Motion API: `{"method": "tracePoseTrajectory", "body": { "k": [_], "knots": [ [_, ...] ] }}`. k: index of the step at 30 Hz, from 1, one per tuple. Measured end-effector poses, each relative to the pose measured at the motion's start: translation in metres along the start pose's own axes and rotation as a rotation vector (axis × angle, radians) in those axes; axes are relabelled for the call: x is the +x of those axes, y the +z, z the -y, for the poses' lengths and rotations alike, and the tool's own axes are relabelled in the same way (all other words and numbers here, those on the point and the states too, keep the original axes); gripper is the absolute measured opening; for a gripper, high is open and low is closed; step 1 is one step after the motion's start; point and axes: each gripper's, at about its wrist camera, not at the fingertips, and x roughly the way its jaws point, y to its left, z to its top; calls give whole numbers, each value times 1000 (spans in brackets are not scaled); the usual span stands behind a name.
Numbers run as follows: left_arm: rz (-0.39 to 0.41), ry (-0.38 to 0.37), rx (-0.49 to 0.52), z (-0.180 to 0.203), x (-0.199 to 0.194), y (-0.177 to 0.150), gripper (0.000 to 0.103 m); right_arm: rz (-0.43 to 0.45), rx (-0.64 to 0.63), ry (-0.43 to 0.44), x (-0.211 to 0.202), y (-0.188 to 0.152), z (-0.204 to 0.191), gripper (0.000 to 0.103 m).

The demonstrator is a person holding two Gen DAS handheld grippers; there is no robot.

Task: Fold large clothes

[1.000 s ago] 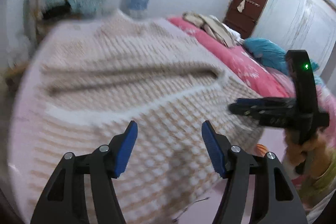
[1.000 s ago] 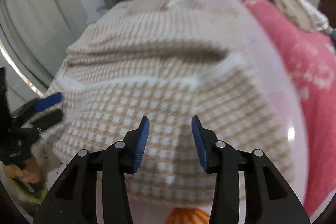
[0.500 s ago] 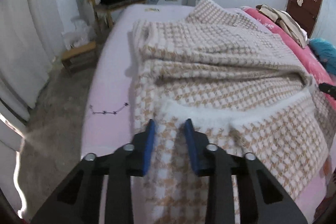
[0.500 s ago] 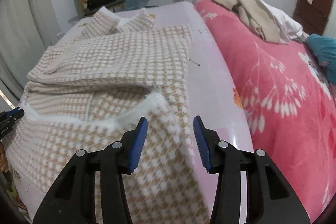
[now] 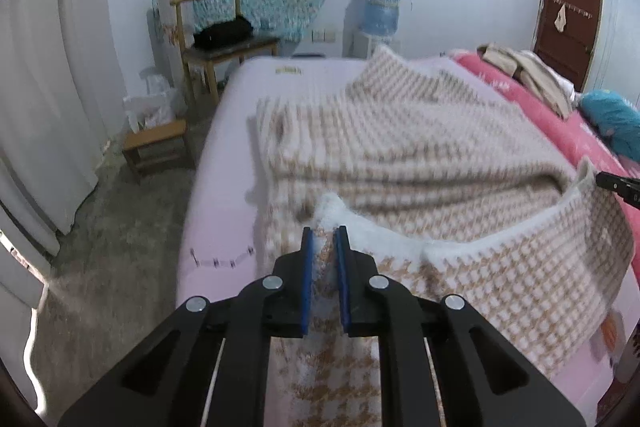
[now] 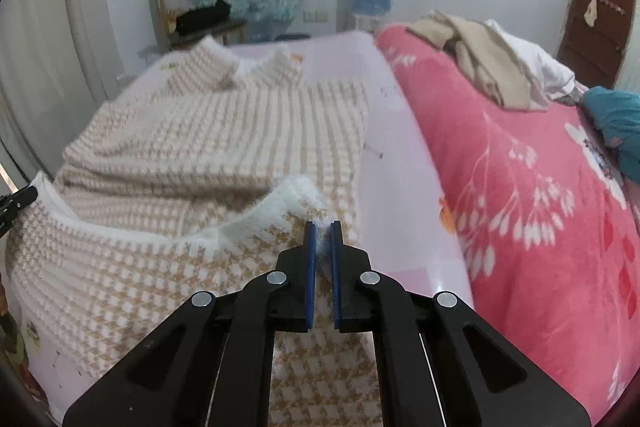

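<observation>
A large beige-and-white houndstooth sweater [image 5: 420, 147] lies spread on a pale pink mattress [image 5: 228, 155], its near part folded back so the fluffy white hem edge [image 5: 392, 235] runs across. My left gripper [image 5: 323, 233] is shut on the hem's left corner. My right gripper [image 6: 322, 227] is shut on the hem's right corner [image 6: 300, 191]. The sweater [image 6: 208, 131] fills the left of the right wrist view, collar [image 6: 248, 63] at the far end. Each gripper's tip shows at the other view's edge.
A red floral blanket [image 6: 520, 187] covers the bed's right side, with beige clothes [image 6: 472, 55] and a teal item [image 6: 616, 119] on it. A wooden chair [image 5: 216, 39], a low stool [image 5: 156, 143], a water dispenser [image 5: 380, 15] and a door [image 5: 568, 19] stand beyond. White curtains [image 5: 44, 87] hang at left.
Both grippers moved apart to the hem's two corners and closed on the fabric. The hem edge now stands lifted between them.
</observation>
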Motion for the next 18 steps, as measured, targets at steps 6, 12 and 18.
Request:
{"method": "tracePoseTrajectory", "body": {
  "k": [6,12,18],
  "knots": [
    [70,5,-6,-6,6,31,10,49,30,5,8,27,11,4],
    [-32,44,-5,-11,64,24,11,-42,37,-17,68,23,10,4],
    [-53,41,-22,-15,70,21,19,-69,61,-18,77,17,14,21]
  ]
}}
